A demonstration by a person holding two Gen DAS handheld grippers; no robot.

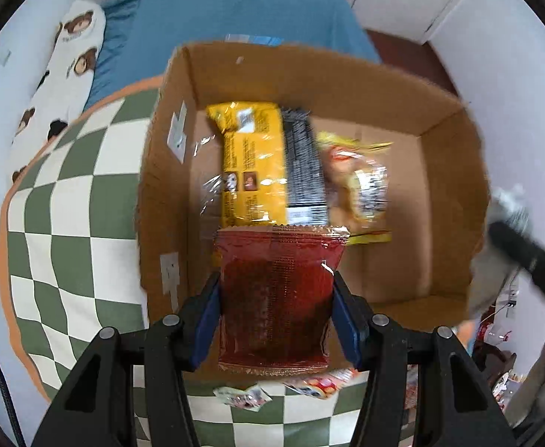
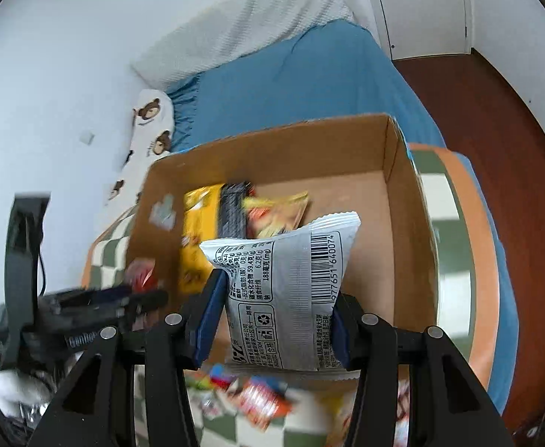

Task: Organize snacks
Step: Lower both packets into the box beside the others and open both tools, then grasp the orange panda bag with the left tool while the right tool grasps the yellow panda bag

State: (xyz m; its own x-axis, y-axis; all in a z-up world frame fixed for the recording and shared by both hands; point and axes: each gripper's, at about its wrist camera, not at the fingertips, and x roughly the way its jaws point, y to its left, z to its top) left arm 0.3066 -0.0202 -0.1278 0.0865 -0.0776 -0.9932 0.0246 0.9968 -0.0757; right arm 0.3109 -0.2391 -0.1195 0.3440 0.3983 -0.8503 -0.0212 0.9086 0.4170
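My left gripper (image 1: 276, 298) is shut on a dark red snack packet (image 1: 276, 298) and holds it over the near side of an open cardboard box (image 1: 235, 74). Inside the box lie a yellow packet (image 1: 252, 167), a black-and-white packet (image 1: 306, 171) and a clear yellow-edged bag (image 1: 361, 182). My right gripper (image 2: 276, 301) is shut on a white packet with a barcode (image 2: 287, 294), held over the box's near edge (image 2: 272, 141). The same yellow packet (image 2: 197, 231) shows in the box. The left gripper (image 2: 97, 305) appears blurred at left.
The box rests on a green-and-white checkered cloth (image 1: 78, 193) with an orange border. Loose snack packets (image 2: 257, 395) lie on the cloth below the grippers. A blue bed (image 2: 291, 85), a bear-print pillow (image 1: 67, 74) and a red-brown floor (image 2: 496, 130) surround it.
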